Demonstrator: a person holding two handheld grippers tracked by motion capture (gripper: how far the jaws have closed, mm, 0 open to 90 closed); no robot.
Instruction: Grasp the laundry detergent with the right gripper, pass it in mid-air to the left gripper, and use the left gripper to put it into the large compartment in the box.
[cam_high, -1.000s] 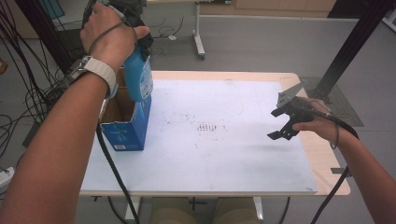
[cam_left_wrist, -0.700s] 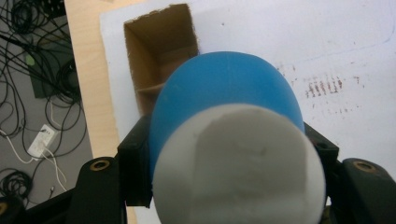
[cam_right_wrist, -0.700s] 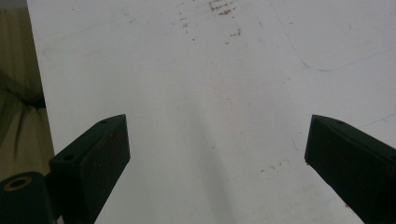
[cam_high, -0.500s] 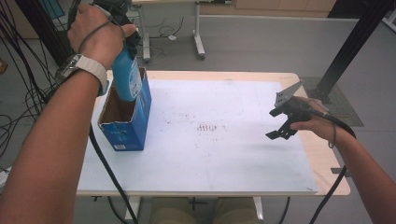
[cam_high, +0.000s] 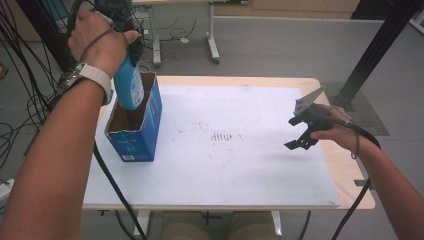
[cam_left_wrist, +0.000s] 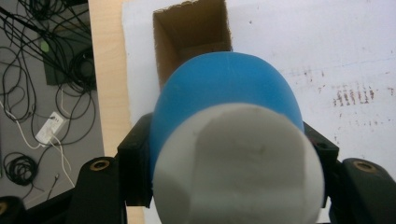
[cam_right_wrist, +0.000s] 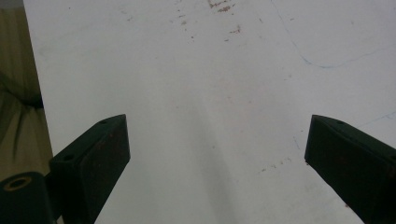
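High view: left gripper (cam_high: 131, 47) clamps blue bottle (cam_high: 129, 85) over box (cam_high: 134, 125) at nine o'clock; right gripper (cam_high: 305, 131) wide at three, bare sheet (cam_high: 240, 165) between.

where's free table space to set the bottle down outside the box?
Bare: the white mat from the blue box across to the right gripper, and the whole near edge. Crowded: far left corner, where the left gripper holds the bottle over the box.

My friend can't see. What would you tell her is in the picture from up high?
A person's left hand holds a blue bottle over an open blue box on a white table. The bottle's bottom end is just inside the box. At the right, the other gripper waits over the table, jaws open.
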